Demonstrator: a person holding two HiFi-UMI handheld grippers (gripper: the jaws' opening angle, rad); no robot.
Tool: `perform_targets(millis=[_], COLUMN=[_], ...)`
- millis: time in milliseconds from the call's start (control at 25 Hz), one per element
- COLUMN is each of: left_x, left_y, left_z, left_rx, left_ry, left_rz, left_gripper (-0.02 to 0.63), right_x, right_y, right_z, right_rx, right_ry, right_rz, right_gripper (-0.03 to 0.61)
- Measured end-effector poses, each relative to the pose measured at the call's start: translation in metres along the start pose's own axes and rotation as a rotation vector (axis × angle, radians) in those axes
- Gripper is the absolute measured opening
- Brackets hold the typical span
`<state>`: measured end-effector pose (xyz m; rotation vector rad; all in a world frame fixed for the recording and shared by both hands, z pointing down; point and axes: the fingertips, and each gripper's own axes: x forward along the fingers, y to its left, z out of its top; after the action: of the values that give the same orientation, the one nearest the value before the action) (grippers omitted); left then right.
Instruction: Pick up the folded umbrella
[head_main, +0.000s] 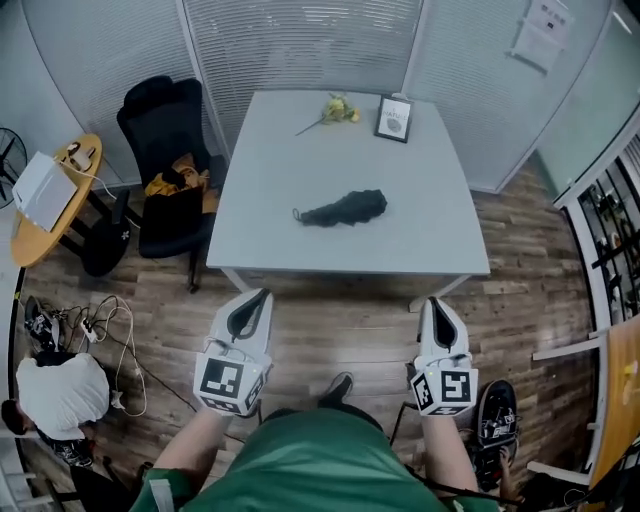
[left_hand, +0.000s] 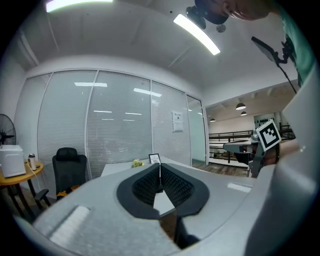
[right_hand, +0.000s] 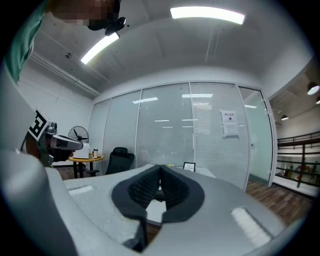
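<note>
Two tools low in frame, left gripper (head_main: 261, 295) and right gripper (head_main: 435, 301), have fingers clenched on nothing, short of the tabletop (head_main: 290, 150). The folded umbrella (head_main: 343, 209) lies mid-frame on it. Approach stage, I judge; next, reach in and spread the fingers.

Black on pale grey, over brown wood

The umbrella (head_main: 342, 209) is black, the table (head_main: 270, 160) pale grey, the floor (head_main: 330, 320) brown planks. The chair (head_main: 165, 125) is black with a yellow cloth (head_main: 172, 184) on it, and the flowers (head_main: 340, 108) are yellow (the picture frame (head_main: 394, 118) is black-edged). The left gripper (head_main: 262, 294) and right gripper (head_main: 434, 300) are whitish with black pads (left_hand: 142, 187) and black-and-white square markers (head_main: 222, 380). The shirt (head_main: 310, 470) is green.
</note>
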<state>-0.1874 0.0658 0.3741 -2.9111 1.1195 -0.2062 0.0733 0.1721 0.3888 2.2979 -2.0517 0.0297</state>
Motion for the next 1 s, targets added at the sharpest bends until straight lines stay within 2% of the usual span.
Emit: perform_targets(millis=[200,560,760,1000], left_x=[0.043,0.1,0.14,0.209], left_y=[-0.015,-0.016,0.002,0.026], left_z=[0.009,0.0,-0.015,-0.038], left_rx=[0.009,0.02,0.021,0.024], left_ry=[0.007,0.056,0.089,0.143], left_rz=[0.035,0.045,0.001,-0.114], left_gripper=[0.015,0.015,0.057,0.106], right_x=[0.036,0.076,0.097,0.136], right_y=[-0.038,-0.068,-0.075,-0.094], right_z=[-0.001,-0.018,-0.018,-0.016], right_rx=[0.034,0.055,-0.008,-0.026], right_ry=[0.002,0.051,0.059,0.087], right_rz=[0.064,0.126,0.097,-0.003], right_gripper=[0.0,0.002,0.002,0.002])
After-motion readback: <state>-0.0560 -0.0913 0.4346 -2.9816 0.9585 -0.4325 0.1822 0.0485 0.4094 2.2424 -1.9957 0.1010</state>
